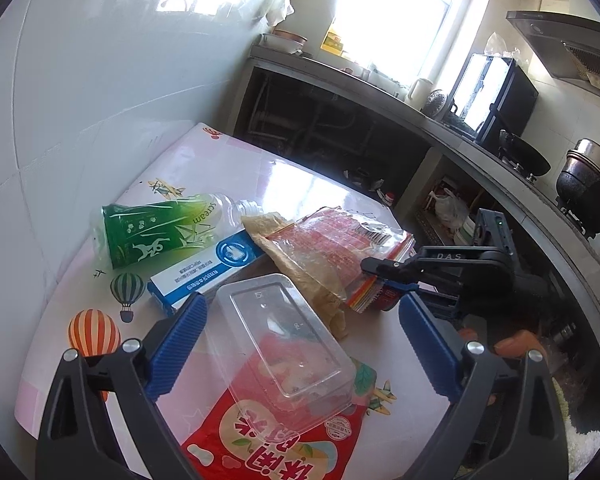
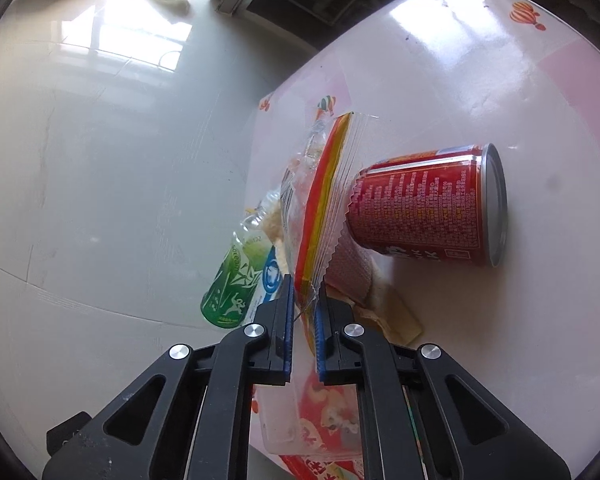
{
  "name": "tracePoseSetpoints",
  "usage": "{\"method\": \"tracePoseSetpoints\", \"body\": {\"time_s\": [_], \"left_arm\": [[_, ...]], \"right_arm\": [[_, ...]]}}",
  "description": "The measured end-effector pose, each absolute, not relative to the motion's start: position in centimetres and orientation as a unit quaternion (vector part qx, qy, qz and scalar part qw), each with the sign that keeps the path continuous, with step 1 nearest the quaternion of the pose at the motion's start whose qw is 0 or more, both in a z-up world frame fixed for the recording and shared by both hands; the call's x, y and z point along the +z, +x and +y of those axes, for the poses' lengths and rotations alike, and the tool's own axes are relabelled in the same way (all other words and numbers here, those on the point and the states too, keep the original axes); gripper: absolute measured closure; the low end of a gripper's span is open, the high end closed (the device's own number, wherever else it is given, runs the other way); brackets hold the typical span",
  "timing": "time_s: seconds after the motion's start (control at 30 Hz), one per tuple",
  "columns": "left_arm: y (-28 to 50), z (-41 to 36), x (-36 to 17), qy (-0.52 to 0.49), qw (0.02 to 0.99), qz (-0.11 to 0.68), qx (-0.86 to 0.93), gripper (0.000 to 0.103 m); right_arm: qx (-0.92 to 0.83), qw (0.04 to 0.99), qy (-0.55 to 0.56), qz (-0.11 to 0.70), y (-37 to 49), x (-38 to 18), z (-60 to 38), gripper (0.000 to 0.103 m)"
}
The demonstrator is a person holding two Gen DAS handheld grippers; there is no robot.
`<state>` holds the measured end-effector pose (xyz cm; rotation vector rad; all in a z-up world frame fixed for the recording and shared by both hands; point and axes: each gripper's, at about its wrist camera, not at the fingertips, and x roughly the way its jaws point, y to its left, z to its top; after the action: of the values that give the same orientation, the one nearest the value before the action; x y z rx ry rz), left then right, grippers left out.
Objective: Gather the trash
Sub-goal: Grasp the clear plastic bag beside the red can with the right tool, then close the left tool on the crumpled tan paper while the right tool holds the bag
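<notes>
Here the right claw (image 2: 303, 300) pinches the striped edge of a clear snack wrapper (image 2: 328, 196), which lies mid-desk (image 2: 500, 320) over a tan paper bag (image 1: 300, 264). A red can (image 2: 428, 208) on its side touches the wrapper at 3 o'clock; a green bottle (image 1: 156, 228) and blue-white box (image 1: 208, 268) crowd in at 9 o'clock. The left claw (image 1: 300, 320) hangs spread wide over a clear plastic tub (image 1: 288, 340), upside down on a red snack bag (image 1: 272, 440).

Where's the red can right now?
In the right wrist view the red can lies on its side on the table, right of the clear wrapper pinched in the right gripper.
</notes>
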<state>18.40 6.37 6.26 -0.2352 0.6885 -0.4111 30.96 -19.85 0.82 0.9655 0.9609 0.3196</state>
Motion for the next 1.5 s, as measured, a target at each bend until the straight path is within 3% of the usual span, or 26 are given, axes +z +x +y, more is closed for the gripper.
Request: {"method": "tracePoseSetpoints", "body": {"time_s": [0.3, 0.63, 0.93, 1.23, 1.3, 1.5], "left_arm": [[19.6, 5.6, 6.0, -0.119, 0.907, 0.346, -0.209, 0.013], [23.8, 0.9, 5.2, -0.066, 0.877, 0.401, -0.256, 0.026], [30.3, -1.9, 3.3, -0.042, 0.842, 0.485, -0.233, 0.035], [35.4, -3.4, 0.4, 0.004, 0.799, 0.562, -0.213, 0.035], [36.2, -3.3, 0.0, -0.01, 0.789, 0.575, -0.214, 0.038], [37.1, -2.8, -0.7, -0.05, 0.772, 0.596, -0.214, 0.059]], "right_arm": [[0.153, 0.788, 0.442, 0.4, 28.2, 3.6, -23.6, 0.097], [0.129, 0.82, 0.428, 0.358, 23.8, 6.1, -28.0, 0.098], [0.114, 0.833, 0.426, 0.335, 20.4, 7.7, -30.9, 0.098], [0.107, 0.829, 0.439, 0.33, 20.1, 7.6, -32.5, 0.098], [0.107, 0.828, 0.441, 0.328, 19.7, 7.8, -32.9, 0.098], [0.105, 0.824, 0.449, 0.329, 19.0, 7.7, -33.6, 0.098]]}}
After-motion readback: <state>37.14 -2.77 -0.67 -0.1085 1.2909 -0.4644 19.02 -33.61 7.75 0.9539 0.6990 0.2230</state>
